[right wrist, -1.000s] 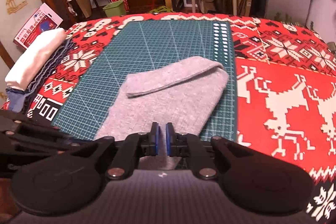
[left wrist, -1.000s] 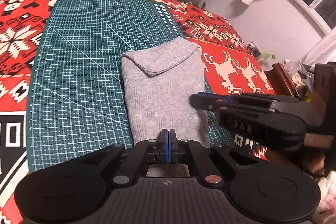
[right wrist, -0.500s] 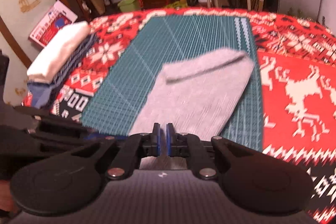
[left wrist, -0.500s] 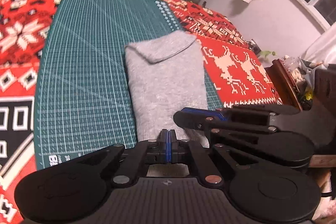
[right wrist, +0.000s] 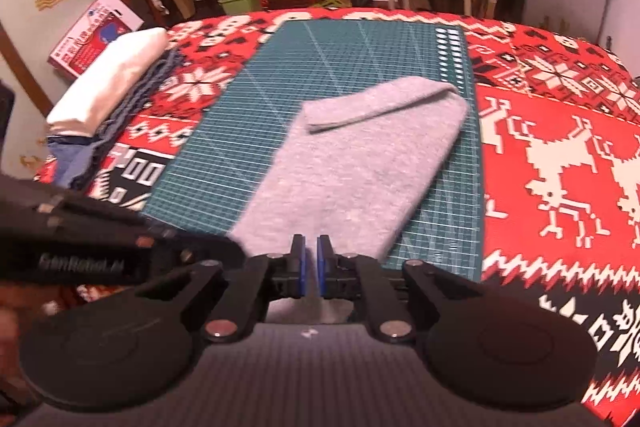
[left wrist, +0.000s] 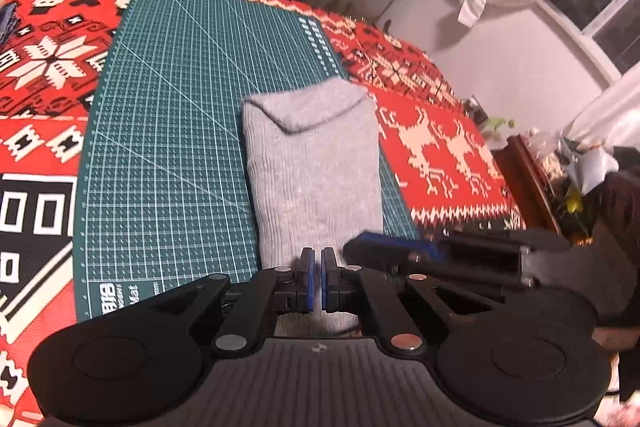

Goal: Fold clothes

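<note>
Now that my right gripper [right wrist: 309, 265] has drifted in beside my left gripper [left wrist: 317, 277] at the near hem, both nearly shut and seemingly pinching the grey sweater [left wrist: 316, 163], I judge the next fold ready, with bare cutting mat [left wrist: 168, 131] left and beyond it.

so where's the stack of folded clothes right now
In the right wrist view the stack of folded clothes sits far left on the red patterned blanket, left of the green cutting mat.
</note>
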`<state>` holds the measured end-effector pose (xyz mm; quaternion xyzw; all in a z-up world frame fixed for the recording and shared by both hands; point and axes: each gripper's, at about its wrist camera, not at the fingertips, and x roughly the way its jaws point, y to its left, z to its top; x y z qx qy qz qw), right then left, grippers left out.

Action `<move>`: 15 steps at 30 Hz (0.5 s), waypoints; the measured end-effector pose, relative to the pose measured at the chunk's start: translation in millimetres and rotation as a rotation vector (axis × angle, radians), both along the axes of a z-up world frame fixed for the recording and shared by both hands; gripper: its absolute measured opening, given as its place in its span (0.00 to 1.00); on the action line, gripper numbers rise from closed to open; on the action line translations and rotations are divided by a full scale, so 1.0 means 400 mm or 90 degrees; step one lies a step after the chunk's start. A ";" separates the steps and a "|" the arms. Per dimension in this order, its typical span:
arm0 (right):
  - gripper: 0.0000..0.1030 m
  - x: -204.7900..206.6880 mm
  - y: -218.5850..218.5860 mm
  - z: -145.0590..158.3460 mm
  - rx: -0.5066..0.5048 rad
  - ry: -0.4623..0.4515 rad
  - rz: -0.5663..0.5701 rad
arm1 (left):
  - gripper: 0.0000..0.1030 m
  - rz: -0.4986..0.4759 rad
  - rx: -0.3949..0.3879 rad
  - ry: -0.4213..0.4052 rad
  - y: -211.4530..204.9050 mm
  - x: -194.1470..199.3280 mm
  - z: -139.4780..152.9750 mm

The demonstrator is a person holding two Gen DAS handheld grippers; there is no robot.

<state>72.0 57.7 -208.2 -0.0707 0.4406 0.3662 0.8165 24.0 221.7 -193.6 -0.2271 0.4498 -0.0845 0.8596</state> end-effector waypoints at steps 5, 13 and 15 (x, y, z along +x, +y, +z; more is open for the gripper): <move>0.06 -0.020 0.022 0.001 0.003 0.004 0.016 | 0.03 -0.012 0.019 0.035 -0.015 0.003 -0.033; 0.03 -0.021 -0.011 -0.045 -0.016 0.032 0.000 | 0.03 -0.014 0.020 0.066 -0.011 -0.006 -0.062; 0.03 -0.025 -0.022 -0.044 -0.019 0.034 0.000 | 0.03 -0.019 0.024 0.059 -0.015 -0.016 -0.052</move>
